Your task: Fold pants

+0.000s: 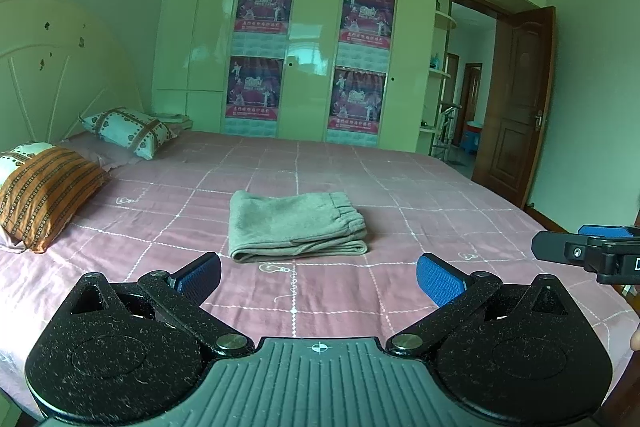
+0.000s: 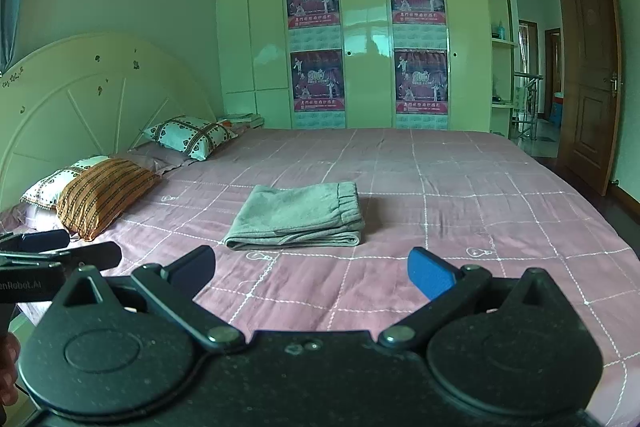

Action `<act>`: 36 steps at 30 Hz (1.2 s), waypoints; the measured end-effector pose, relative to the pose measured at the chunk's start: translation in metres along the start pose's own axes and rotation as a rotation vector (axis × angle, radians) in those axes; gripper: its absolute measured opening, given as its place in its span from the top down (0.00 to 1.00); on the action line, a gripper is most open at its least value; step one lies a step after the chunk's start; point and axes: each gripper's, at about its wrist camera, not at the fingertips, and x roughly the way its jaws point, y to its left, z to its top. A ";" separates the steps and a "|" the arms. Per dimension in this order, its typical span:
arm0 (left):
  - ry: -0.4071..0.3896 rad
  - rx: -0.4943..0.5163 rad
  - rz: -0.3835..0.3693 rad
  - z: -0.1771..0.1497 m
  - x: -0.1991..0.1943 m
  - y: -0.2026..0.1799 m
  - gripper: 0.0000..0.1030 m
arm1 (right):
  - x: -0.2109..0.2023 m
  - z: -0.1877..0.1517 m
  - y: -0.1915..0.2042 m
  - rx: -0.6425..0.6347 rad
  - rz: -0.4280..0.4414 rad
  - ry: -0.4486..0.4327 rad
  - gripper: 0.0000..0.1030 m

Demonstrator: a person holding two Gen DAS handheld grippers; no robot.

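The pants (image 1: 296, 225) lie folded in a neat stack mid-bed (image 1: 400, 187), so I judge the folding done. My left hand-held gripper (image 1: 319, 277) and right hand-held gripper (image 2: 312, 269) both gape empty, apart from the pants. Pillows (image 1: 48, 195) sit well off by the headboard; nothing blocks me.

Soft, even daylight with a green cast fills both views. Window glare streaks the glossy cream wardrobe doors (image 1: 308, 55) (image 2: 368, 39). Fisheye bending curves the wardrobe; frame corners darken; focus stays sharp.
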 end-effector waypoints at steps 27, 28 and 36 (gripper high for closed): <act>0.008 -0.008 -0.036 0.001 -0.002 -0.009 0.00 | -0.002 0.002 0.006 -0.036 -0.002 -0.003 0.06; 0.008 -0.008 -0.038 0.001 -0.002 -0.009 0.00 | -0.003 0.002 0.006 -0.035 -0.003 -0.004 0.06; 0.004 -0.017 -0.050 0.002 -0.004 -0.010 0.00 | -0.002 0.003 0.005 -0.037 -0.004 -0.005 0.06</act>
